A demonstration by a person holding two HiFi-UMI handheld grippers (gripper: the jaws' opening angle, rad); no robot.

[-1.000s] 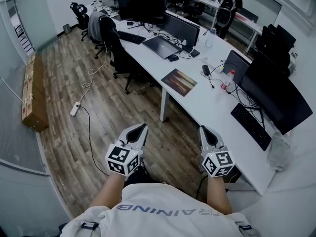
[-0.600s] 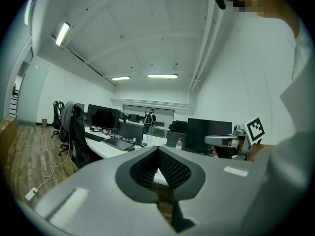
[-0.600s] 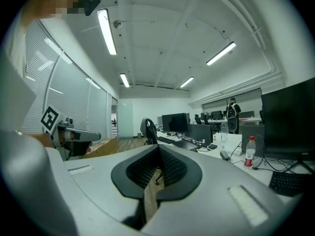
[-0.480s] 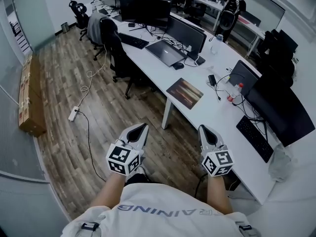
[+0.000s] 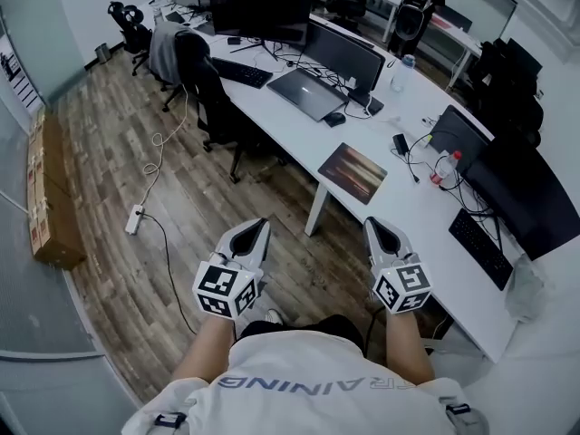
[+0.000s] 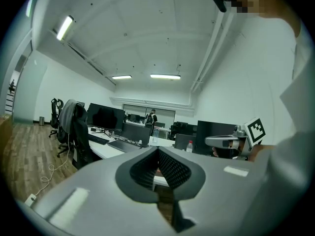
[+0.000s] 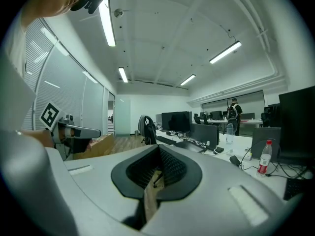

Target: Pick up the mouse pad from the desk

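Note:
The mouse pad [image 5: 353,172], a dark rectangle with a reddish-brown print, lies flat near the front edge of the long white desk [image 5: 390,198]. Both grippers are held out at waist height over the wooden floor, short of the desk. My left gripper [image 5: 259,228] is shut and empty, left of and below the pad. My right gripper [image 5: 372,227] is also shut and empty, just below the pad in the head view. In the left gripper view the left gripper [image 6: 158,152] shows its pads meeting. The right gripper view shows the right gripper [image 7: 158,151] with its pads together as well.
The desk carries a laptop [image 5: 306,92], monitors [image 5: 342,53], a keyboard [image 5: 481,248], a red-capped bottle [image 5: 446,167] and cables. A white desk leg [image 5: 317,209] stands ahead. An office chair [image 5: 201,78], a floor power strip [image 5: 134,219] and cardboard boxes [image 5: 40,198] lie left.
The person has walked toward the desk. In the head view the mouse pad has slid down and right, closer to the grippers. Both grippers stay shut and level.

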